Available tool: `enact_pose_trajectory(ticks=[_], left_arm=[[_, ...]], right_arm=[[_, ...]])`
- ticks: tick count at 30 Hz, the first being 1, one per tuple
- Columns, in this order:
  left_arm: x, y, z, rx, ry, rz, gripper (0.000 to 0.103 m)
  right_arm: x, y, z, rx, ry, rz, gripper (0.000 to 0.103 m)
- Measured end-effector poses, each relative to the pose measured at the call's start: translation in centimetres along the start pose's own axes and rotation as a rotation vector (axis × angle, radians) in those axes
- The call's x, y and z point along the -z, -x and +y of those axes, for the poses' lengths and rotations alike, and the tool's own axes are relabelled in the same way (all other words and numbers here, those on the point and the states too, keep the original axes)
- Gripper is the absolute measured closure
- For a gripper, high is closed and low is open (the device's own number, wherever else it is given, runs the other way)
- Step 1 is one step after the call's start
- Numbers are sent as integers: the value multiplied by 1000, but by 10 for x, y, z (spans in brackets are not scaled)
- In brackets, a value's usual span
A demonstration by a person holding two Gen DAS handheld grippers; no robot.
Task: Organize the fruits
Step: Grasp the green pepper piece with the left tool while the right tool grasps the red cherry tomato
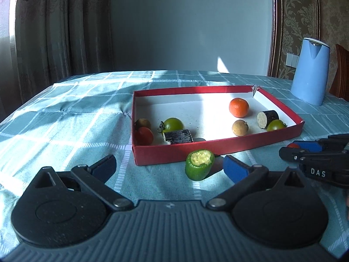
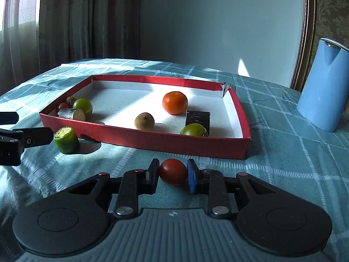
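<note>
The step in hand looks like gathering the last loose pieces into the red box (image 2: 139,140). The right gripper (image 2: 172,172) is clamped on a small red tomato (image 2: 173,171), a pad pressing on each side of it, low over the checked tablecloth (image 2: 283,174) just outside the box's near wall, toward its right-hand corner. The left gripper (image 1: 169,167) has its jaws wide apart and holds nothing; the green cucumber stub (image 1: 199,167) stands on the cloth between its two pads, nearer the right one, apart from both as far as the left wrist view shows, and almost against the box's near wall.

Inside the box lie an orange mandarin (image 2: 175,102), two green tomatoes, two brownish round fruits, another small red tomato in the near left corner and two dark-skinned cut pieces. A blue kettle (image 2: 322,87) stands on the cloth well beyond the box's right end.

Next, I judge, the right hand must lift the tomato clear over the near wall and let it go on the bare white floor, while the left hand must edge forward until the stub sits squarely between its pads before closing
</note>
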State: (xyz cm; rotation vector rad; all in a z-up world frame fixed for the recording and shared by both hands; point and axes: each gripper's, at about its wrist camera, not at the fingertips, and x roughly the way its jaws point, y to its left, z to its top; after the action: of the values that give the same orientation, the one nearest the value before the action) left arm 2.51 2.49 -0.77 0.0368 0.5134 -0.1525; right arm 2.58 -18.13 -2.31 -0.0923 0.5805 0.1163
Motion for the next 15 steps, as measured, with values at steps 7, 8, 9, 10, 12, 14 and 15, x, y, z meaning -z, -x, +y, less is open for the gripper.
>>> enact_pose_trajectory(ticks=[7, 8, 9, 10, 12, 14, 15], left_arm=[[-2, -15, -22, -25, -19, 41, 0], [-2, -17, -25, -38, -23, 42, 0], [-2, -19, -28, -49, -27, 42, 1], [-3, -21, -29, -51, -29, 48, 3], [-4, -26, -30, -43, -21, 66, 7], [-4, -31, -30, -37, -16, 86, 11], [-4, -33, -31, -40, -16, 93, 12]], right_arm=[[1, 1, 0, 11, -2, -10, 76], [1, 1, 1, 13, -1, -10, 76], [2, 1, 1, 12, 2, -9, 76], [2, 0, 2, 10, 5, -5, 76], [2, 0, 2, 11, 6, -2, 76], [2, 0, 3, 9, 8, -1, 76], [2, -1, 3, 10, 7, 1, 76]])
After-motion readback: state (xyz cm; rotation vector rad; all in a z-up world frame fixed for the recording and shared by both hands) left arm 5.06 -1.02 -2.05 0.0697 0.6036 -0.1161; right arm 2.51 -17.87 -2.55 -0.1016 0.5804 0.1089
